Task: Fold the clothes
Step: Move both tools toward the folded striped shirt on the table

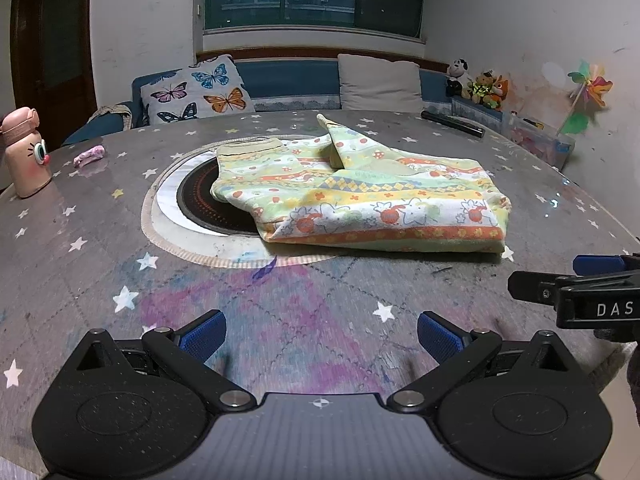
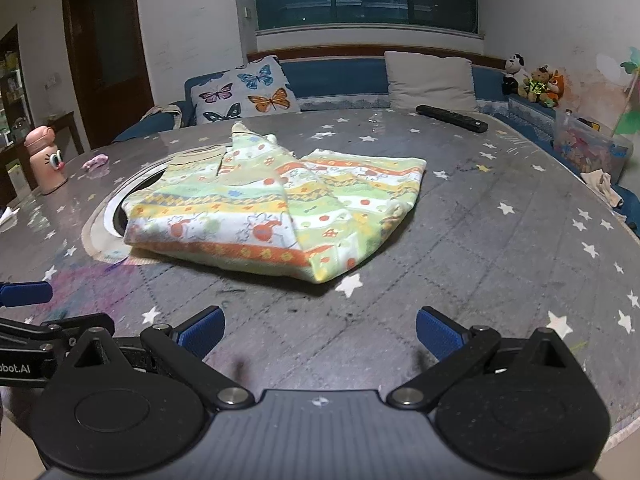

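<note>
Your left hand-held gripper (image 1: pixel 322 336) hovers low over the near part of the desk (image 1: pixel 80 248), its blue pads (image 1: pixel 202 334) spread wide apart, holding nothing and touching nothing. Your right hand-held gripper (image 2: pixel 320 334) reads the same: pads wide apart, empty, clear of the cloth. The two sit side by side; each shows at the edge of the other's view.

Edges and room: bare star-patterned desk surface lies between both grippers and the folded garment (image 1: pixel 360 196). The garment's orange-banded near hem faces you, unobstructed. Its left part overlaps the round black cooktop inset (image 1: pixel 200 200) at the desk centre; its right corner (image 2: pixel 324 276) points toward the right gripper. One flap stands tented on top, at the far side. To the right of the garment the desk is open out to the rim.

Count:
- Garments: one, child's printed top, green, yellow and orange bands, lying folded mid-desk.
- Pink bottle (image 1: pixel 24 152): one, far left edge, upright.
- Small pink crumpled item (image 1: pixel 90 156): one, beside the bottle, apart from it.
- Remote control (image 2: pixel 452 118): one, far right edge, well apart from the garment.
- Cushions on the sofa behind: two, a butterfly cushion (image 1: pixel 198 90) and a plain cushion (image 1: pixel 380 82).
</note>
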Motion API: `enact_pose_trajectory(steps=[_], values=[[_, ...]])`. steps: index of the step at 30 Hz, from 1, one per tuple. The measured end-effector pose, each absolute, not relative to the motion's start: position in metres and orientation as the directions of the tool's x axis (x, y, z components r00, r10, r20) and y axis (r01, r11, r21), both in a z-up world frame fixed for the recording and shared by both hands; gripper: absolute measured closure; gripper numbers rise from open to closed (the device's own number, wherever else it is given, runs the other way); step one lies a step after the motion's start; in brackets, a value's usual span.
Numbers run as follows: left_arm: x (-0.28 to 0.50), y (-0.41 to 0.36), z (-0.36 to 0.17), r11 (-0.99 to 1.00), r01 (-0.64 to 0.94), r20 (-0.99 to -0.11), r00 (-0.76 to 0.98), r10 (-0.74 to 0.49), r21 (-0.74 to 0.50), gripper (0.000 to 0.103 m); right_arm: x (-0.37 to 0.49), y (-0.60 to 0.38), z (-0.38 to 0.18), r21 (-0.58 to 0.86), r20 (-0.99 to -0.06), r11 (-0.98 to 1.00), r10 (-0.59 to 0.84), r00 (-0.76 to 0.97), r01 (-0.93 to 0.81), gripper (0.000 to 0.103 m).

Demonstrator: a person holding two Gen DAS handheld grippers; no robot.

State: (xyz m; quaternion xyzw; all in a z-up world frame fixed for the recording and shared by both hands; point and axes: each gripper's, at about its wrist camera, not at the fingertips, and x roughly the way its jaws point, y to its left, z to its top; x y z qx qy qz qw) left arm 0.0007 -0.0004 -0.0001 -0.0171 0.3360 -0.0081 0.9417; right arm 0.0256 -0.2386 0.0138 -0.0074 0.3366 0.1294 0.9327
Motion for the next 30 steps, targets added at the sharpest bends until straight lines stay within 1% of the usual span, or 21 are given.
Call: enact_pose_trajectory(steps=[2,4,15,30], values=[[0.001,-0.001,0.000,0.999,0.007,-0.634,0.773,-0.033,-0.042,0.000,0.023,-0.237,0.013,0.074,-0.632,0.966,0.238,0.738,-0.248,0.000],[-0.007,-0.001,0.001,0.999,0.010,-0.617,0.786,-0.039,-0.049,0.000,0.020,-0.235,0.012,0.074,-0.634,0.965,0.239,0.735,-0.250,0.000],[-0.007,-0.003,-0.004,0.999,-0.009,-0.663,0.748,-0.019,-0.039,0.000,0.012,-0.235,0.010,0.088,-0.642,0.959,0.261,0.721,-0.269,0.000],[-0.007,-0.011,-0.009,1.000,-0.003,-0.692,0.722,0.002,0.000,0.000,0.007,-0.230,0.006,0.075,-0.652,0.953,0.268,0.709,-0.292,0.001]])
